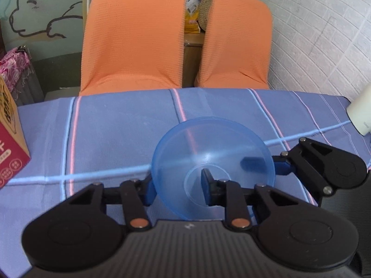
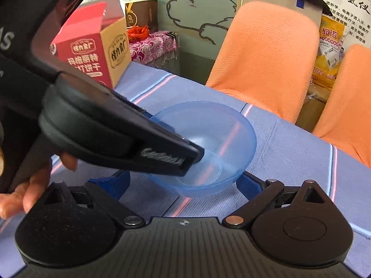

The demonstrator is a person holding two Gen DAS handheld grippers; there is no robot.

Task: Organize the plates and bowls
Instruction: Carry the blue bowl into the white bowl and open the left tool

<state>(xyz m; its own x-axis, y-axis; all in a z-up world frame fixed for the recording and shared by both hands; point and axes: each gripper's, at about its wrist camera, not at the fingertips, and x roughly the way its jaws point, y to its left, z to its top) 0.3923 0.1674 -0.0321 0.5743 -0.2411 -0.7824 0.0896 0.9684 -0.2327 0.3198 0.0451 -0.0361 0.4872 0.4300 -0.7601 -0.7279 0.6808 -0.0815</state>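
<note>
A translucent blue bowl (image 1: 208,143) (image 2: 220,127) stands upright on the blue striped tablecloth (image 1: 111,127). My left gripper (image 1: 177,185) (image 2: 175,136) is shut on its rim, with one finger inside the bowl and the other outside the wall. My right gripper (image 2: 180,183) (image 1: 266,164) reaches in from the other side. Its blue pads (image 2: 116,183) stand on either side of the bowl's base. In the right wrist view, cloth shows between the left-hand pad and the bowl, so this gripper is open.
A red and brown carton (image 1: 9,150) (image 2: 92,53) stands on the table's left part. A white object (image 1: 359,115) sits at the right edge. Two orange-covered chairs (image 1: 132,34) (image 1: 234,41) are behind the far table edge, with a brick wall on the right. A hand (image 2: 23,192) holds the left gripper.
</note>
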